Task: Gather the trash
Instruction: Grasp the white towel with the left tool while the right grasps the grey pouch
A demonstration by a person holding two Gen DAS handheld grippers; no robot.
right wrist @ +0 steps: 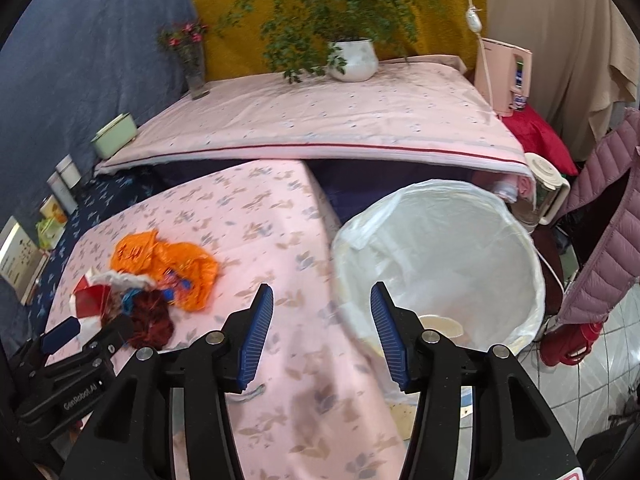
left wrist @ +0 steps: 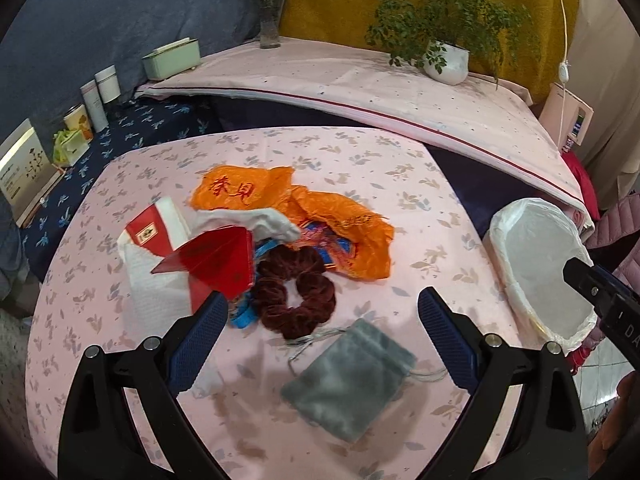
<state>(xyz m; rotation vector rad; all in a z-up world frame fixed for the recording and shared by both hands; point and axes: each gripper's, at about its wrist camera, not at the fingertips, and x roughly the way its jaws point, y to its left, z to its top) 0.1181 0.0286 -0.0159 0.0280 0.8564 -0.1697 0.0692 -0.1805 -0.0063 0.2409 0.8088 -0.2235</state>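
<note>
A heap of trash lies on the pink flowered table (left wrist: 280, 152): an orange plastic bag (left wrist: 320, 216), a red-and-white cigarette pack (left wrist: 150, 232), red folded paper (left wrist: 216, 260), white tissue (left wrist: 148, 292), a maroon scrunchie (left wrist: 294, 292) and a grey drawstring pouch (left wrist: 348, 376). My left gripper (left wrist: 322, 312) stands open above the scrunchie and pouch, holding nothing. My right gripper (right wrist: 322, 300) is open and empty over the table's right edge, beside the white-lined trash bin (right wrist: 440, 240). The same heap, with its orange bag (right wrist: 168, 260), shows at the left of the right wrist view.
A second pink-covered surface (left wrist: 360, 92) behind carries a potted plant (left wrist: 446, 60), a flower vase (left wrist: 270, 20) and a green box (left wrist: 172, 58). Tins and cartons (left wrist: 86, 120) line the left. A pink jacket (right wrist: 608, 224) and red flask (right wrist: 572, 344) stand right of the bin.
</note>
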